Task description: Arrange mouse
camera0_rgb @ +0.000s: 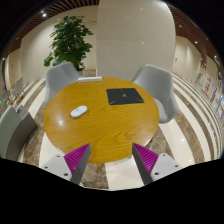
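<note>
On the round wooden table (100, 135), left half: white mouse (79, 111), well ahead and left of the gripper (110, 160). Fingers apart, holding nothing. Mouse's long axis angles far-right (toward the black mouse pad (125, 96)). Approach likely needs leftward swing.

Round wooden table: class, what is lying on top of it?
On the table lie a white mouse and a black mouse pad, apart. The gripper fingers are open, holding nothing.

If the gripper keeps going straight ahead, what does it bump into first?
Probably the round wooden table, near its front edge. The gripper has open, empty jaws. The mouse and mouse pad lie further on.
</note>
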`<state>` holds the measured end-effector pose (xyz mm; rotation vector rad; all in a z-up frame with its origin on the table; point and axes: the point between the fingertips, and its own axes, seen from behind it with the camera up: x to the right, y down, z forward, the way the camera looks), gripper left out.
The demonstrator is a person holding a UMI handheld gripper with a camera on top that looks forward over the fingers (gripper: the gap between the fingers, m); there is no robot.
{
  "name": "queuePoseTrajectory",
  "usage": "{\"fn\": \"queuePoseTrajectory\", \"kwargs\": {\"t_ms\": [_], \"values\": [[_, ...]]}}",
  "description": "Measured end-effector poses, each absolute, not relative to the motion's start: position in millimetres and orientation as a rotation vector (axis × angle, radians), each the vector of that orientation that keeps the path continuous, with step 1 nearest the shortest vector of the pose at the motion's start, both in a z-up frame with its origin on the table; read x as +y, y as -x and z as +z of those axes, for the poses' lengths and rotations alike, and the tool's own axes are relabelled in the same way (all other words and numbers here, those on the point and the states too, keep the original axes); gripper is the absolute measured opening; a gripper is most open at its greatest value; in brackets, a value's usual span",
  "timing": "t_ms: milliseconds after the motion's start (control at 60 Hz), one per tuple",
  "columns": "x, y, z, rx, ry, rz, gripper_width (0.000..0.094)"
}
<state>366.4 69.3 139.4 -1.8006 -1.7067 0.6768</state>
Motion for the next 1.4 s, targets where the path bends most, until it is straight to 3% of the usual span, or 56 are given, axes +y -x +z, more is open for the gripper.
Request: {"fn": "queuePoseTrajectory", "kwargs": {"t_ms": [850, 1400], "values": [[-126, -268, 75, -1.885, 1.683, 0.751, 0.0871], [-119, -115, -4, -1.763, 1.795, 0.712, 0.0873]]}}
